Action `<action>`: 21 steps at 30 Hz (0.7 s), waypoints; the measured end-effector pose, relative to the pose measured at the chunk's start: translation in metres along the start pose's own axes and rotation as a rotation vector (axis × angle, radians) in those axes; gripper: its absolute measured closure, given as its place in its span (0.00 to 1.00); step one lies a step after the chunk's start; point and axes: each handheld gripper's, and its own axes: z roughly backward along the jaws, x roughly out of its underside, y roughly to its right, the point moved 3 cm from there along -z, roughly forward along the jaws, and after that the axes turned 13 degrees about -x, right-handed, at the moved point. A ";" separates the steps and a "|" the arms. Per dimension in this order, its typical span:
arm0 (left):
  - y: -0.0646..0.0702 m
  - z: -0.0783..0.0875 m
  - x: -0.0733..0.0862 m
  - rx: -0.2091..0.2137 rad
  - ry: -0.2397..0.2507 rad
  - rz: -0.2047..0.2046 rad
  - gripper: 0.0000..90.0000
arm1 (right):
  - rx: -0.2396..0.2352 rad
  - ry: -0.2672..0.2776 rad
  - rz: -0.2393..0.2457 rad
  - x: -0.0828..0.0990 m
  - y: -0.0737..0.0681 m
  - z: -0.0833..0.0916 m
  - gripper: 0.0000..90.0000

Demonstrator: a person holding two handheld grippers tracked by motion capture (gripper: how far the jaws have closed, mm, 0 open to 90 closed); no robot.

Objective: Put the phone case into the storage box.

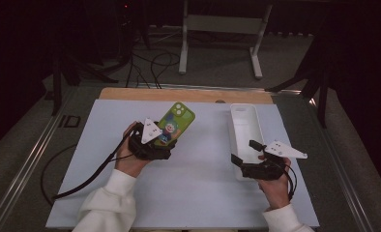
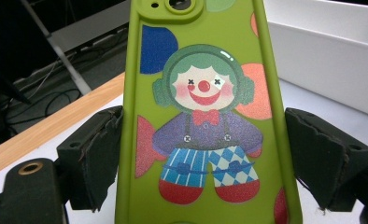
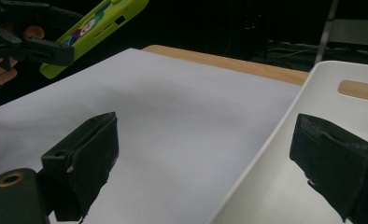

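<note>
Green phone case (image 2: 205, 116) in left claw (image 1: 165, 137) (raised), white tray (image 1: 246, 126) bare

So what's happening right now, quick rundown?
Left gripper shut on the green phone case, lifted off the table. Right gripper open, holding nothing, at the white tray. Nothing between case and tray.
</note>
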 end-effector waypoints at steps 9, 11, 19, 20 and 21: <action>0.010 -0.004 -0.006 0.019 0.021 -0.018 0.18 | -0.011 -0.013 -0.015 -0.002 0.001 -0.005 0.09; 0.012 -0.004 -0.007 0.018 0.020 -0.028 0.18 | -0.013 -0.015 -0.018 -0.002 0.000 -0.007 0.09; 0.024 -0.005 -0.015 0.044 0.050 -0.038 0.18 | -0.030 -0.020 -0.028 -0.007 -0.002 -0.012 0.09; 0.024 -0.006 -0.015 0.050 0.051 -0.038 0.18 | -0.032 -0.022 -0.023 -0.008 -0.002 -0.013 0.09; 0.025 -0.006 -0.015 0.053 0.052 -0.035 0.18 | -0.034 -0.023 -0.026 -0.009 -0.002 -0.015 0.09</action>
